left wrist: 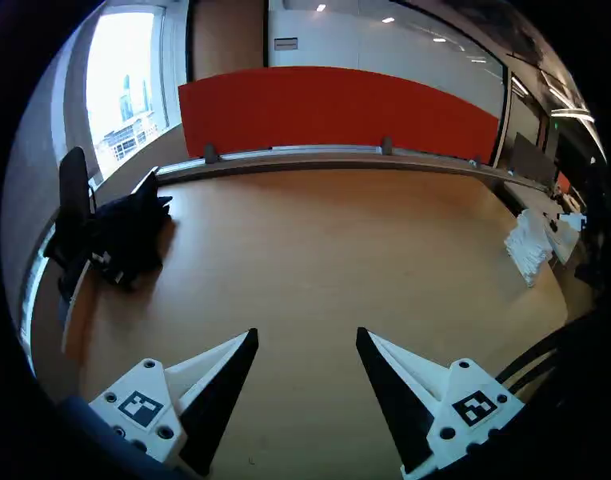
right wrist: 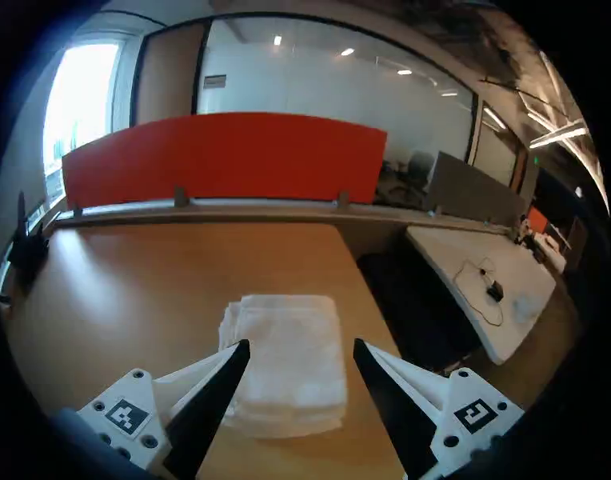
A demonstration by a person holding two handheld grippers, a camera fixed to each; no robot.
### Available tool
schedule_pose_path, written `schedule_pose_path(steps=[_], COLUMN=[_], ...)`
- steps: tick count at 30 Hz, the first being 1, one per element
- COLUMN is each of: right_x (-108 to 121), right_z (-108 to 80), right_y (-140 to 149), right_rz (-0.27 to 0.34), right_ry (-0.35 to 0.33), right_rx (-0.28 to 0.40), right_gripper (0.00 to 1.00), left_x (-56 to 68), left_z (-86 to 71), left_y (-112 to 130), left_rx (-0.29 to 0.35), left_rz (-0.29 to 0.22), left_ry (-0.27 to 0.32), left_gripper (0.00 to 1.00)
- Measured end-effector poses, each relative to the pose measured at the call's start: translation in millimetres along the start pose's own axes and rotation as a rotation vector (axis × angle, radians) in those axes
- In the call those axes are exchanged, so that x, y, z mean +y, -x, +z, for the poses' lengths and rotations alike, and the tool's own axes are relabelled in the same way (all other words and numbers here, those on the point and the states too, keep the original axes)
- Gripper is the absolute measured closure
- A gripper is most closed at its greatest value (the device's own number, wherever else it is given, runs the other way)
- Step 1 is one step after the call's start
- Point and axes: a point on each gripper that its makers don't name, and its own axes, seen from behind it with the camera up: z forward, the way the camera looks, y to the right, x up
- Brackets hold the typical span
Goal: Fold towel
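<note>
A stack of folded white towels (right wrist: pixel 285 360) lies on the wooden desk (right wrist: pixel 145 280) near its right edge, straight ahead of my right gripper (right wrist: pixel 301 348). That gripper hangs open just above the stack's near half, one finger to each side, touching nothing. In the left gripper view the same white towels (left wrist: pixel 531 244) lie far off at the desk's right edge. My left gripper (left wrist: pixel 307 334) is open over bare wood (left wrist: pixel 321 248), well away from the towels, with nothing between its fingers.
A red partition (left wrist: pixel 337 112) runs along the desk's far edge. A black bag (left wrist: pixel 125 232) and a chair back (left wrist: pixel 72 188) sit at the left end. Across a dark gap to the right stands a white desk (right wrist: pixel 485 292) with a cable and a small device.
</note>
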Motion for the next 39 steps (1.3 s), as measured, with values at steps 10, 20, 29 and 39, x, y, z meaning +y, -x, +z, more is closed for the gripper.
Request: schedule_pose_path(steps=[10,20,29,39], right_x=[-5.1,-10.1,-20.1,-51.9], right_z=[-7.4,-20.0,-33.3,-48.8], right_y=[-25.9,-53.6,-69.8,-90.1], right_rz=[0.087,0.058,0.052,0.029], right_ry=[0.018,0.045,0.035,-0.004], right_rx=[0.139,0.263,0.327,0.383], right_gripper=[0.0,0.0,0.0,0.0], left_x=[-3.1,-18.6,-36.3,-49.4], left_z=[0.2,-6.9,-16.1,-28.1], left_y=[-22.9,-75.6,-118.1,-148.8], left_rx=[0.067,0.236,0.385,0.483], left_rz=[0.005,-0.019,-0.065,-0.063], left_ry=[-0.016,-0.061,-0.095,-0.117], left_gripper=[0.1,0.1,0.1,0.1])
